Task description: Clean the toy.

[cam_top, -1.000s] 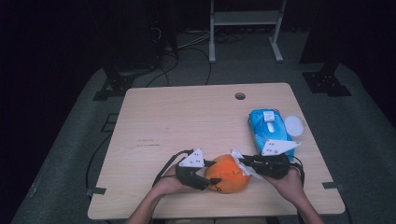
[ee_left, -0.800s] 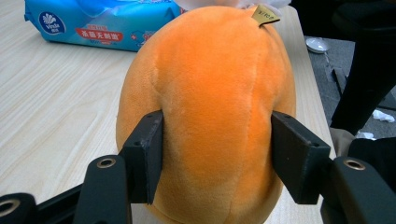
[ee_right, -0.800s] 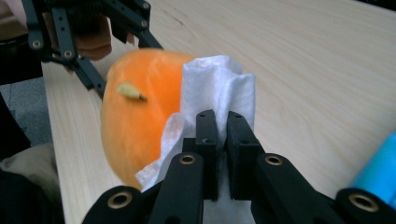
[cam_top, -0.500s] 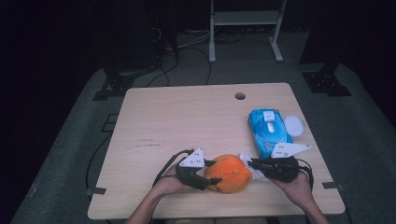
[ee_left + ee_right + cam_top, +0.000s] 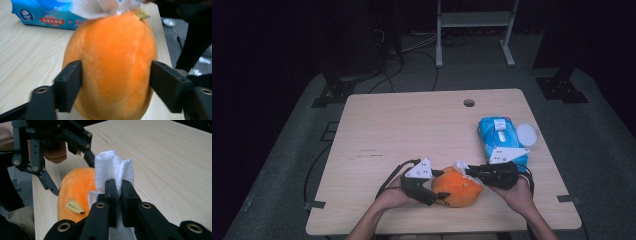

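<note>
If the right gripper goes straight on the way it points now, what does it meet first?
Probably the orange plush toy, just beyond the right gripper and its white wipe; depth is unclear.

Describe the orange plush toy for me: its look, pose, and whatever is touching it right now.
The orange plush toy is a rounded, fuzzy fabric ball with stitched seams and a small yellow tag. It rests on the wooden table near the front edge. The left tool clamps its sides, one jaw on each flank. A white tissue, pinched in the right tool, lies against its top. A blue wipes pack sits apart behind it.
</note>
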A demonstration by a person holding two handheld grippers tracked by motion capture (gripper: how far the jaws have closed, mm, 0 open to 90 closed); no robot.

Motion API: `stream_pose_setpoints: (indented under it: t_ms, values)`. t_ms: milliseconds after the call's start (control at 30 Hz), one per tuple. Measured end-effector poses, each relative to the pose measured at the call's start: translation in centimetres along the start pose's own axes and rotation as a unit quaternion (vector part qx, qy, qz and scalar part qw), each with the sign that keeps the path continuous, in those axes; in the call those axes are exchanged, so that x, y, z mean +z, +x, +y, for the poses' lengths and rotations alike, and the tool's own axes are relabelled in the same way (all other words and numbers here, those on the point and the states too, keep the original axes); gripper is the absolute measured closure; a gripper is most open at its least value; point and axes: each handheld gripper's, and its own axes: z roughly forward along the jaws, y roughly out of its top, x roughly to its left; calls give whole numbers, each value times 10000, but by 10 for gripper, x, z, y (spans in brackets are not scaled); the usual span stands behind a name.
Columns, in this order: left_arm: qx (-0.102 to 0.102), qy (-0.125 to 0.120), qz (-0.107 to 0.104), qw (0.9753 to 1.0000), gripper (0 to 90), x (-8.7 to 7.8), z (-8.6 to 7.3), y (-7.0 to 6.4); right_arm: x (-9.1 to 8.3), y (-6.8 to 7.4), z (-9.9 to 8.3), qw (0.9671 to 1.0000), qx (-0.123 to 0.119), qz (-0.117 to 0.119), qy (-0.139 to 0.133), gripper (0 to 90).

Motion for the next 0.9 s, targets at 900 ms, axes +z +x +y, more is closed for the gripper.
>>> stream_pose_setpoints:
  t_ms: [900]
  values:
    - [176,-258,624,9976,395,-6,6,9,6,10,13,9995,-190,-145,-199,840]
